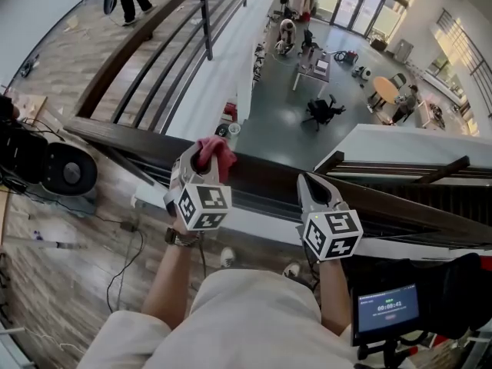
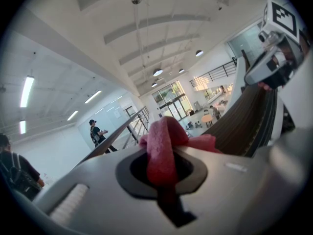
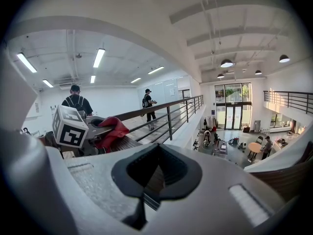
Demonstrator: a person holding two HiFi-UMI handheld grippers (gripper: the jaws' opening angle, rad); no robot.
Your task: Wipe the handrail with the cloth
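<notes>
Head view, left tool point(image 1: 199, 158) clenching half-hidden cloth point(image 1: 221, 152) on handrail point(image 1: 265, 181), right tool point(image 1: 306, 183) closed, empty.

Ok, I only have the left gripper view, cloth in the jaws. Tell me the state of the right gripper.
Observer: The right gripper is shut and holds nothing; its own view shows wood of the handrail through the notch in its pads.
Operator: Now give me the cloth's place on the rail.
Observer: The head view shows the cloth bunched on the rail's top at the tip of the left gripper, with the right gripper further along the same rail.
</notes>
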